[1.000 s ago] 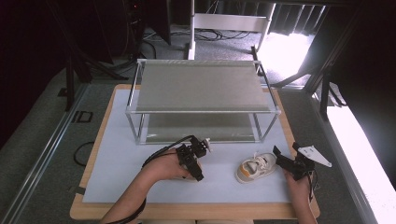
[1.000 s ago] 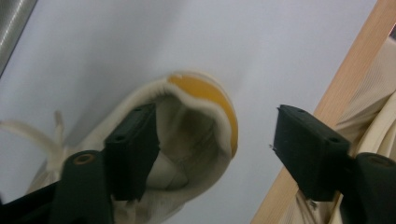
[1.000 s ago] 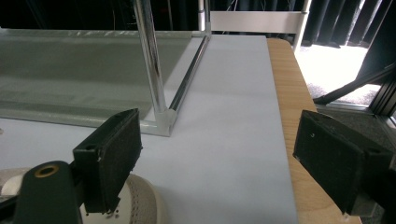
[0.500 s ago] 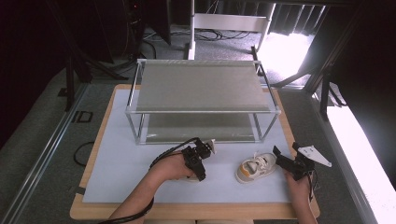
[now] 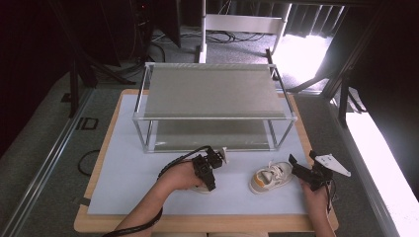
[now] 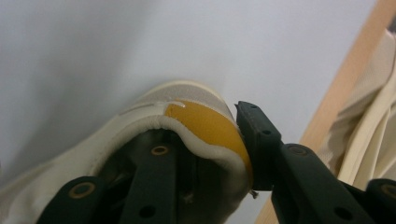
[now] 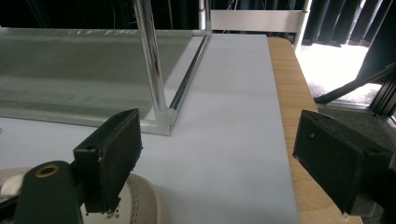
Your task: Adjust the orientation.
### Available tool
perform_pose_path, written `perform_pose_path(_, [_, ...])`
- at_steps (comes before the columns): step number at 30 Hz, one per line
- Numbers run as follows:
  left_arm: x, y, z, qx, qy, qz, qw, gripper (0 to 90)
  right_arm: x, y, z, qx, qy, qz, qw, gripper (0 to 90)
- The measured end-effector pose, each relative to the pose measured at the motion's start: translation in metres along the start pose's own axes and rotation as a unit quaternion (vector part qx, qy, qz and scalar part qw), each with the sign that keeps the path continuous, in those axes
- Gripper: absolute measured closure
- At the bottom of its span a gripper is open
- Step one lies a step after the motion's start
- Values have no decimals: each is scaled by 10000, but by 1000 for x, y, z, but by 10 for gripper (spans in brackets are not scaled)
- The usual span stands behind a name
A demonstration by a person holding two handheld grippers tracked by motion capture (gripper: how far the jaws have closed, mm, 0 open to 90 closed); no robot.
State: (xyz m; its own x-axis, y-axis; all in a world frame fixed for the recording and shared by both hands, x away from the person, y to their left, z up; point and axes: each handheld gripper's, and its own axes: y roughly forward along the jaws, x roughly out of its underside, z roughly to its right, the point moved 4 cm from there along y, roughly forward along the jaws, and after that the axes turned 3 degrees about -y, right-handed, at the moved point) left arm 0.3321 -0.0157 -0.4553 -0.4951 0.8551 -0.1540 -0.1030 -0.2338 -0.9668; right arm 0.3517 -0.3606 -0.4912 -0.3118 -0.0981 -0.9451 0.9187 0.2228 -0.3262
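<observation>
Cream shoe (image 6: pixel 140 121) with orange heel patch, black jaws, white mat (image 5: pixel 123 168), wooden table (image 5: pixel 99 224)

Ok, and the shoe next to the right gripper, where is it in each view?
High view: shoe right of centre on the mat, just left of the right gripper.
Left gripper view: this is the other shoe, its heel clamped by the left gripper.
Right gripper view: bottom left, part of it under the left-hand jaw.
Shared landmark: the white mat.
</observation>
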Motion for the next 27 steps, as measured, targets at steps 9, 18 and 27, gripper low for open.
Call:
perform_pose_path(9, [-5,-15,21,-167,1067,101,9941,783,0,0,-1,5,-5,-13,10000,150])
perform_pose_path(18, [18,-14,31,-51,2065,-784,9753,766,0,0,-1,-9,-10,-15,10000,150])
perform_pose_path(27, [26,-9,25,-100,1734,-706,9823,641,0,0,-1,6,-23,-15,10000,150])
